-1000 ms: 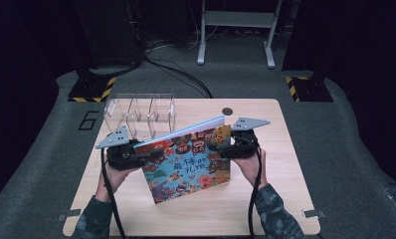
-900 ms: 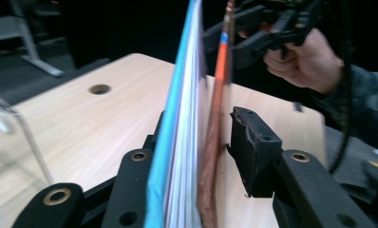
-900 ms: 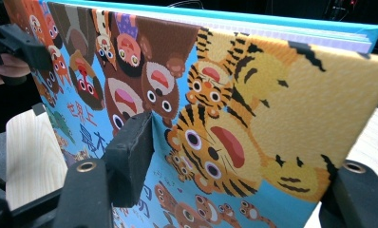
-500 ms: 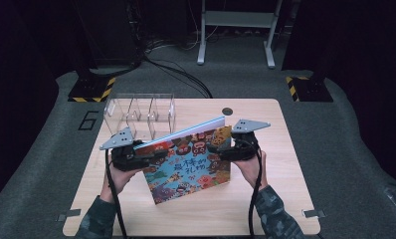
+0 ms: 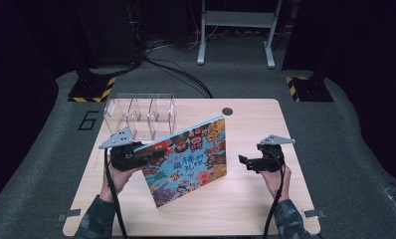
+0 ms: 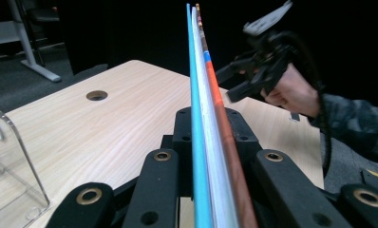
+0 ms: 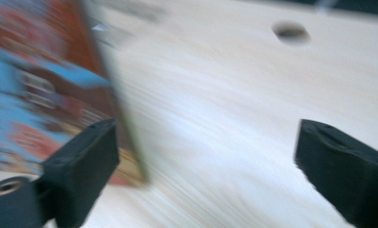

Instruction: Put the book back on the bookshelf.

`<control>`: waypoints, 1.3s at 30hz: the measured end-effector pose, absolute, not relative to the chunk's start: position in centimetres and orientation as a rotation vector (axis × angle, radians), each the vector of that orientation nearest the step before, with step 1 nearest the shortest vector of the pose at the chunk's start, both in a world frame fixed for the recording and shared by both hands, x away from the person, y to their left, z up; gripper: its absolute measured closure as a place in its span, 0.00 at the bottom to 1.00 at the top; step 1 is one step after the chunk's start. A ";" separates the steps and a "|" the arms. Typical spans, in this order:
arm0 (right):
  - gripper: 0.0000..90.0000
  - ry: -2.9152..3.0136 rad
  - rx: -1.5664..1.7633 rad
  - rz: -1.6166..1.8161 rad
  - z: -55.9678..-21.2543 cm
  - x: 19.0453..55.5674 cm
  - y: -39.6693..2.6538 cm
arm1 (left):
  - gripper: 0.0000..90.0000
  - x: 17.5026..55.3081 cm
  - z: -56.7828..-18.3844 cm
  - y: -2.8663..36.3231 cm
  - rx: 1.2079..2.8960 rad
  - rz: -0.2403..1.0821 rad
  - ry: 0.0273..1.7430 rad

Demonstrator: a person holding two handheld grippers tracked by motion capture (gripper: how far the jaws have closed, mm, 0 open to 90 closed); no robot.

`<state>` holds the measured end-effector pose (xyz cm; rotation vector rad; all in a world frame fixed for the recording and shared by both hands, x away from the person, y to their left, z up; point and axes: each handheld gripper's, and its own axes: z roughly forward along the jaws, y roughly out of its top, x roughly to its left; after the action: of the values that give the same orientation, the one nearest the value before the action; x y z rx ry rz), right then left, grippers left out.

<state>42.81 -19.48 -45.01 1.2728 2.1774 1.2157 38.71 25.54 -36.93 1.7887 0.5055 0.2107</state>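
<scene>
One colourful picture book (image 5: pixel 188 159) stands tilted, its left edge pinched in your left gripper (image 5: pixel 145 155); your right gripper (image 5: pixel 243 161) has just spread, now apart at its right after letting go.

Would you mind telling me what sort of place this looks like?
Probably a lab recording station: a lone wooden table on dark carpet, yellow-black taped stand bases, floor cables and a metal frame behind.
</scene>
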 end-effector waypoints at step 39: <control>0.00 2.125 1.569 1.042 -52.1 46.3 -23.2 | 0.90 37.8 -31.7 27.0 1.787 0.312 0.547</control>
<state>46.28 -23.24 -52.11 1.5686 2.1253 1.0419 37.80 26.98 -31.66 1.7875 0.5472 0.3115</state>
